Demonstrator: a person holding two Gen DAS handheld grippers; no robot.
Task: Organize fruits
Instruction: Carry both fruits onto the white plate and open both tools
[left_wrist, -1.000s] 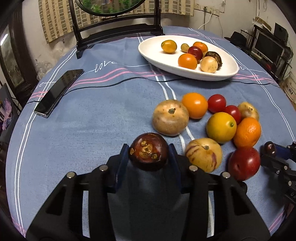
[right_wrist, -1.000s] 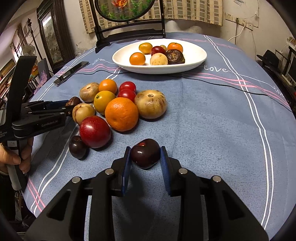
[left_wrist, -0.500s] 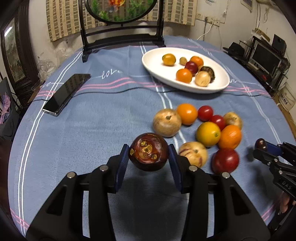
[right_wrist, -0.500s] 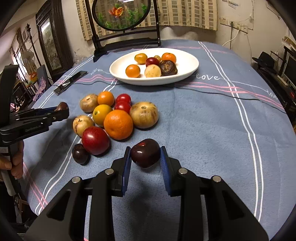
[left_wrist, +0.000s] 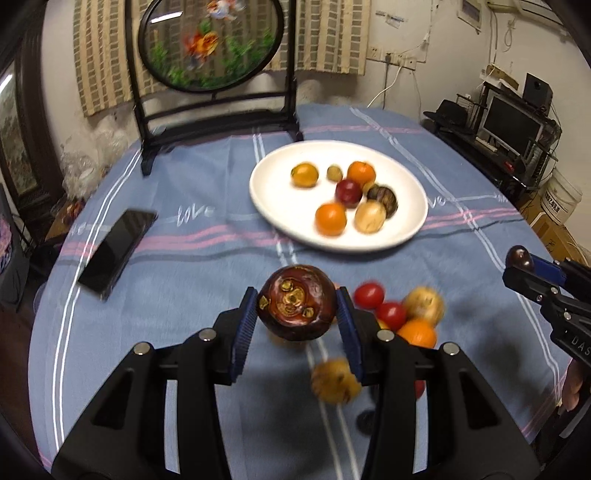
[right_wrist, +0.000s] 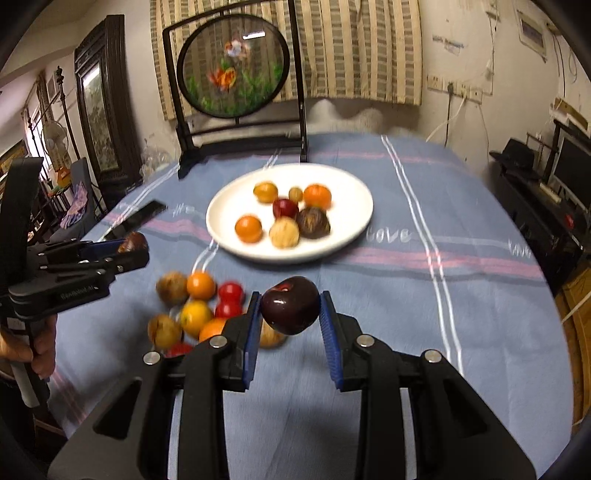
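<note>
Far left on the blue-clothed desk (left_wrist: 192, 266) lies a dark phone (left_wrist: 118, 253), well apart from everything else. Moving right, the left claw (left_wrist: 296, 308) is clenched on a dark brown mangosteen (left_wrist: 296, 302), the fruit wedged squarely between the two blue pads (left_wrist: 243, 328) and carried clear above the cloth, its scarred underside facing the camera. Just behind and right of it, the loose fruit pile (left_wrist: 402, 317) sits on the desk, blurred, partly hidden by the claw's arm. Beyond that, the white plate (left_wrist: 273, 206) holds seven fruits toward the desk's far side, in front of the round framed screen (left_wrist: 210, 44). Further right, the right claw (right_wrist: 290, 306) is clamped on a glossy dark plum (right_wrist: 290, 304), pinched between its pads at the tips and lifted off the cloth, with the plate straight ahead of it and the pile down to its left.
</note>
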